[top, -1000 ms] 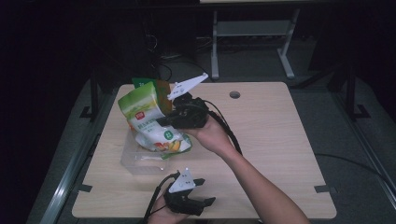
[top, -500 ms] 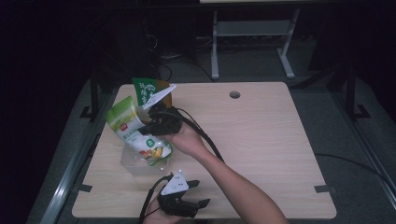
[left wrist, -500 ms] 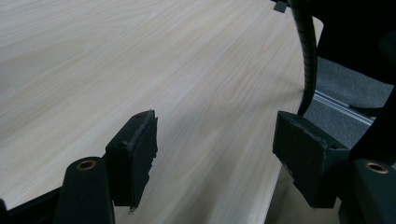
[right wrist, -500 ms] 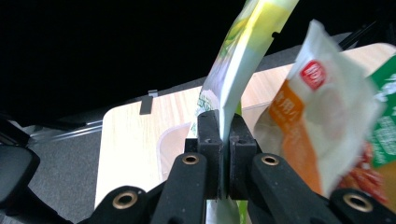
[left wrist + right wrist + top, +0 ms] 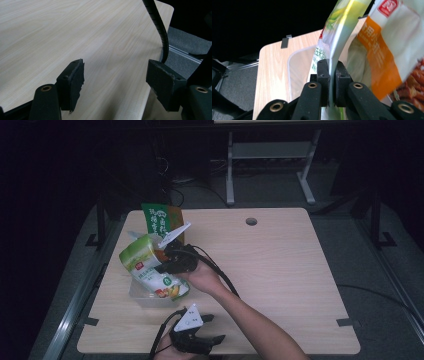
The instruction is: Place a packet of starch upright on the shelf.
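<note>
Our right gripper (image 5: 162, 265) has its fingers clamped on the snack bag (image 5: 145, 265), held just above the clear tray (image 5: 137, 295); lowering and release remain. Our left gripper (image 5: 200, 340) rests open, empty, on the tabletop (image 5: 280, 270).

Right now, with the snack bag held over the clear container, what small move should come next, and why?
Probably lower the right gripper a little further. It is shut on the snack bag, whose bottom end hangs just inside the clear container while most of it stays tilted above the rim. The left gripper rests open.

Dim room, grey floor (image 5: 280, 195), pale wooden table (image 5: 280, 270)
</note>
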`<move>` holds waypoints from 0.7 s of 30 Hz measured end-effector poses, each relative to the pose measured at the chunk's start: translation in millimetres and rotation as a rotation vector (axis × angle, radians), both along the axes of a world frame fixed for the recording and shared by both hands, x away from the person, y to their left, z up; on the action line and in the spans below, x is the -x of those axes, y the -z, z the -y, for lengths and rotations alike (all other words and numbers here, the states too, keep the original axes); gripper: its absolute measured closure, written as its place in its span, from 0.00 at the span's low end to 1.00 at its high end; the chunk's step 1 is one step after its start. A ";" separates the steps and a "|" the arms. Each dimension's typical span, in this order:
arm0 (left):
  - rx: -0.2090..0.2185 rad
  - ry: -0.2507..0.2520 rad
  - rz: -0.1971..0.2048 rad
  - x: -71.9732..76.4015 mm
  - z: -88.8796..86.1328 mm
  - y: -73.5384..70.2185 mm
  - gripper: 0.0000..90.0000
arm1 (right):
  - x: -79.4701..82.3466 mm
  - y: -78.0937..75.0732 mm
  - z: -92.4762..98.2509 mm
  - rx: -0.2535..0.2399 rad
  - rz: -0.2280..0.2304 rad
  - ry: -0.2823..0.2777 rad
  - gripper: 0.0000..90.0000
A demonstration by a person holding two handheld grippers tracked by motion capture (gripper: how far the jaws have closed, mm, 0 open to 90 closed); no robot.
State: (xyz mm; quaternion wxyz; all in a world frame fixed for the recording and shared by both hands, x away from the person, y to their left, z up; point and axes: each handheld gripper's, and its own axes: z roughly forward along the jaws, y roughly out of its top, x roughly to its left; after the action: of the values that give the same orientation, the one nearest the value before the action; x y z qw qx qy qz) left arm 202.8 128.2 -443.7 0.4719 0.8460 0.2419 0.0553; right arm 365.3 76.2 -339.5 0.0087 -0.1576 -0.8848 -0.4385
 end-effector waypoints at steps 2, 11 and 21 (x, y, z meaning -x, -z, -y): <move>0.001 0.003 -0.002 0.4 0.9 0.3 0.34 | 1.1 -0.5 3.0 0.015 0.003 -0.010 0.93; 0.008 0.003 -0.003 0.0 1.1 0.0 0.33 | -5.5 -7.5 -6.3 0.089 -0.051 -0.086 0.74; 0.025 0.002 -0.006 0.0 0.4 -1.4 0.33 | -22.4 -11.8 -35.5 0.169 -0.097 -0.081 0.69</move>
State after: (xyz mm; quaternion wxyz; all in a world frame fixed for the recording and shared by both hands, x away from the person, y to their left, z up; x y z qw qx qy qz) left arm 202.8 127.7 -442.3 0.4817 0.8405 0.2430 0.0492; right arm 387.7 111.7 -327.7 0.0560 -0.1430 -0.9228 -0.3534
